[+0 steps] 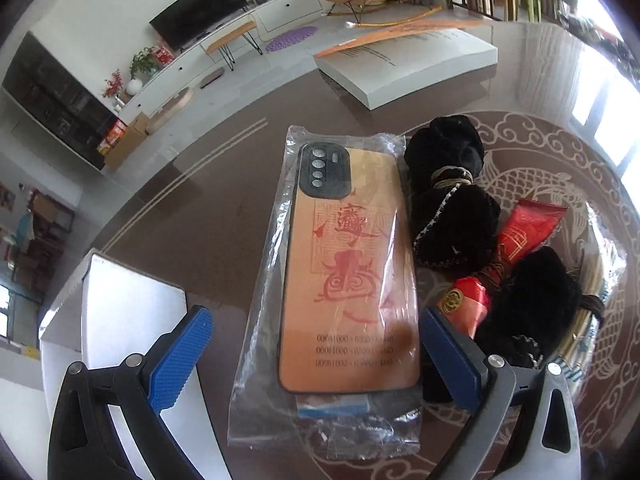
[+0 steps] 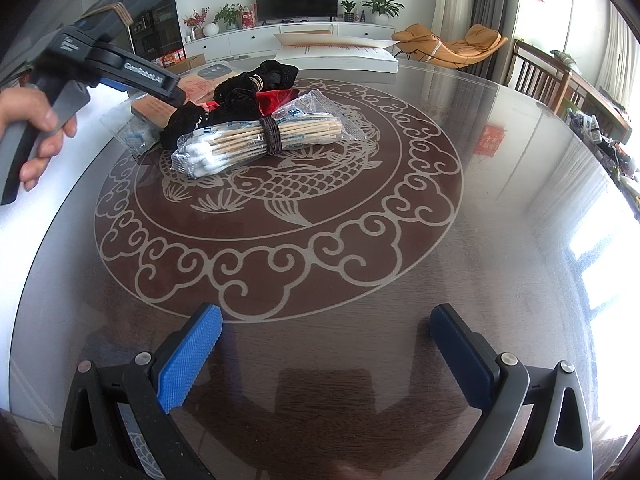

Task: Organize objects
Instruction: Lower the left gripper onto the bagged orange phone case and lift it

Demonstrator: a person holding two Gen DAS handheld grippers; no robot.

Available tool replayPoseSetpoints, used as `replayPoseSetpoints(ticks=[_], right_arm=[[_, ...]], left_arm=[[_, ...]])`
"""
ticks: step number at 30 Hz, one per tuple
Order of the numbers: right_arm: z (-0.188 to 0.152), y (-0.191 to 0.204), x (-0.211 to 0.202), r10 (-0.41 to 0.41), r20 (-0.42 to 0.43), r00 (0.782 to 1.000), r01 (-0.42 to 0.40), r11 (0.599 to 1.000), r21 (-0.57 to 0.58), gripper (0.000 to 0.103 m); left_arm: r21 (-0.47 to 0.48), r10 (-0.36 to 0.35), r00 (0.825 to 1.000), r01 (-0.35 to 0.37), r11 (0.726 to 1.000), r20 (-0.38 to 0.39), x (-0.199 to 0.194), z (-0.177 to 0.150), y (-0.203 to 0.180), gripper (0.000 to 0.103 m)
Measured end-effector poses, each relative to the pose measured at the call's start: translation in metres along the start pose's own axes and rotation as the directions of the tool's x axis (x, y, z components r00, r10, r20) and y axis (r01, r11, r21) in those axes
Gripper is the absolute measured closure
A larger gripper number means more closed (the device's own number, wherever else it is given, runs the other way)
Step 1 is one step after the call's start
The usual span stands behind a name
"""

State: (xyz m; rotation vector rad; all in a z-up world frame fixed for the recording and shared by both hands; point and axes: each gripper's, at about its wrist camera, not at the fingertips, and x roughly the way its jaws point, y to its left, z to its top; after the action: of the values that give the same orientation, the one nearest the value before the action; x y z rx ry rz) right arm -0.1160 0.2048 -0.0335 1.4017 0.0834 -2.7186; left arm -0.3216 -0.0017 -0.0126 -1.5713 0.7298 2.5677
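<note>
Between my left hand-held gripper (image 1: 316, 354) fingers, spread wide, sits the bagged phone case (image 1: 346, 264) flat on the surface (image 2: 500, 200). Right hand-held gripper (image 2: 326, 354) hangs spread too, holding nothing. That slick plastic could slip, or I'd snag the black pouches (image 1: 452, 196) touching it.

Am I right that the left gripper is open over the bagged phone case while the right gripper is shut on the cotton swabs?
Not quite: the right gripper is open over bare table, as the right wrist view shows; the cotton swabs lie untouched beyond it. The left gripper is indeed open over the bagged phone case.
</note>
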Motion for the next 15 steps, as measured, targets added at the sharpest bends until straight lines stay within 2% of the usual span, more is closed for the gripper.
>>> replayPoseSetpoints(ticks=[3,6,7,8,12,15], right_arm=[[0.0,0.0,0.0,0.0,0.0,1.0,0.0,1.0,0.0,0.0],[0.0,0.0,0.0,0.0,0.0,1.0,0.0,1.0,0.0,0.0],[0.0,0.0,0.0,0.0,0.0,1.0,0.0,1.0,0.0,0.0],[0.0,0.0,0.0,0.0,0.0,1.0,0.0,1.0,0.0,0.0],[0.0,0.0,0.0,0.0,0.0,1.0,0.0,1.0,0.0,0.0],[0.0,0.0,0.0,0.0,0.0,1.0,0.0,1.0,0.0,0.0]], left_arm=[[0.053,-0.011,1.0,0.012,0.999,-0.026,0.014,0.007,-0.01,0.0],[0.054,-0.034,0.999,0.034,0.998,-0.004,0.012,0.012,-0.012,0.001],[0.047,-0.052,0.999,0.052,0.998,0.011,0.01,0.011,-0.011,0.02],[0.028,-0.076,0.997,0.076,0.997,0.002,0.011,0.01,-0.009,0.03],[-0.025,-0.074,0.997,0.074,0.997,0.008,0.006,0.0,-0.008,0.03],[-0.129,-0.132,0.991,0.136,0.982,0.038,-0.019,-0.02,-0.003,0.03]])
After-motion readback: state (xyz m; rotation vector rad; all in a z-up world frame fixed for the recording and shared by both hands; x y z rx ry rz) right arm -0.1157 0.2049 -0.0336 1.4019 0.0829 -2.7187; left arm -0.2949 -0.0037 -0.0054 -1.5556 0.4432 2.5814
